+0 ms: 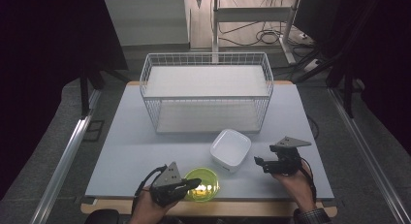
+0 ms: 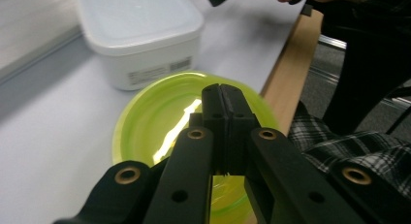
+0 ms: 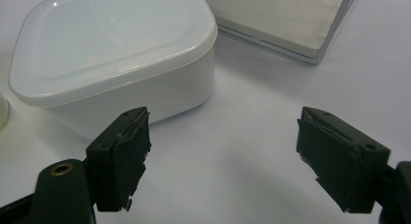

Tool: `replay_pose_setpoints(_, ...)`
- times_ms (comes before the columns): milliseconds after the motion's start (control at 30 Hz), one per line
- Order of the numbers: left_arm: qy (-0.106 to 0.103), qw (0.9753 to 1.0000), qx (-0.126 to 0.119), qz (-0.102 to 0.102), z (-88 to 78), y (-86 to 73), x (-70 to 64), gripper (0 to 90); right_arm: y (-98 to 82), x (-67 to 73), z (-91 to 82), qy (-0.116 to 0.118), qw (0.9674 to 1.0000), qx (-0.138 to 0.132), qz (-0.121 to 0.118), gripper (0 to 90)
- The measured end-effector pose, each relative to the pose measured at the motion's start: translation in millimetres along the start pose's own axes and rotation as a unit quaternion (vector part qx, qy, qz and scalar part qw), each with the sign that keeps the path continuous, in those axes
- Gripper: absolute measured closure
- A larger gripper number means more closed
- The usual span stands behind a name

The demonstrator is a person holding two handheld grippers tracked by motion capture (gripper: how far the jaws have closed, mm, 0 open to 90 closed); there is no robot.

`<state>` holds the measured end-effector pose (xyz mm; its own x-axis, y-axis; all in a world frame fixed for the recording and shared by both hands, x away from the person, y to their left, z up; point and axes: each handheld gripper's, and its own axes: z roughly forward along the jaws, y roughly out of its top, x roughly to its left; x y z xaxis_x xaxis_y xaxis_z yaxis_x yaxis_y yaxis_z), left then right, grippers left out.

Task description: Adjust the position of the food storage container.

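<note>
the left gripper [image 1: 193, 185] sits at the near edge of the table [image 1: 131, 151], left of the middle, with its jaws pressed together on the near rim of a yellow-green plastic bowl [image 1: 206, 183]. in the left gripper view the two black jaws meet with no gap over the bowl's [image 2: 150, 122] rim, and the rim passes between them, so the bowl is pinched there. the bowl lies right at the table's near edge, just beside the wooden strip that borders it.

a white plastic container [image 1: 230, 149] stands just beyond the bowl and a little to the right, close to it; whether they touch i cannot tell.

the right gripper [image 1: 259, 161] is near the table's near right corner, pointing at the container from the right. its jaws stand wide apart with nothing between them, the container [image 3: 116, 59] just ahead of the left jaw.

a white wire basket [image 1: 206, 90] on its side fills the far middle of the table.
</note>
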<state>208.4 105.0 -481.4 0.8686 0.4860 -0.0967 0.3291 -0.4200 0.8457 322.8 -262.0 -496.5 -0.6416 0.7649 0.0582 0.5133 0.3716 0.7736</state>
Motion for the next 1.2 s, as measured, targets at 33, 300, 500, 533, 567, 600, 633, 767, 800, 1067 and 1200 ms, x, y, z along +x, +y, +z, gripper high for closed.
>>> replay_pose_setpoints(33,-0.004,1.0000,0.000,0.001,2.4,0.1,-3.1,90.0,0.0,0.0,0.1,-0.001,1.0000,0.000,0.000,20.0)
replay_pose_setpoints(300,-0.031,0.9994,0.013,0.004,19.9,1.7,-23.4,90.0,-0.4,-0.2,0.9,-0.001,1.0000,0.002,-0.001,20.0)
replay_pose_setpoints(500,-0.050,0.9983,0.030,0.002,32.5,0.1,-32.1,90.0,-0.7,-0.3,1.7,0.000,1.0000,0.006,-0.001,20.0)
replay_pose_setpoints(533,-0.046,0.9983,0.034,0.005,34.2,-0.5,-33.1,90.0,-0.7,-0.3,1.7,0.000,1.0000,0.006,-0.001,20.0)
replay_pose_setpoints(567,-0.041,0.9983,0.039,0.011,35.5,-0.8,-33.9,90.0,-0.7,-0.2,1.7,-0.001,1.0000,0.006,-0.002,20.0)
replay_pose_setpoints(600,-0.040,0.9983,0.042,0.011,36.7,-1.1,-34.0,90.0,-0.7,-0.2,1.6,-0.001,1.0000,0.006,-0.002,20.0)
replay_pose_setpoints(633,-0.042,0.9982,0.044,0.007,37.5,-1.5,-33.5,90.0,-0.7,-0.2,1.6,0.000,1.0000,0.006,-0.002,20.0)
replay_pose_setpoints(767,-0.043,0.9977,0.052,-0.005,40.2,-4.0,-29.1,90.0,-0.9,-0.3,2.1,-0.001,1.0000,0.008,-0.002,20.0)
replay_pose_setpoints(800,-0.041,0.9977,0.052,-0.006,40.3,-4.6,-28.0,90.0,-0.9,-0.1,2.0,0.000,1.0000,0.009,-0.001,20.0)
replay_pose_setpoints(1067,-0.027,0.9983,0.049,-0.016,37.7,-5.9,-18.3,90.0,-1.0,0.0,2.4,-0.002,0.9999,0.010,-0.004,20.0)
replay_pose_setpoints(1200,-0.017,0.9985,0.048,-0.021,36.5,-6.0,-12.0,90.0,-1.0,0.0,2.4,-0.002,0.9999,0.010,-0.004,20.0)
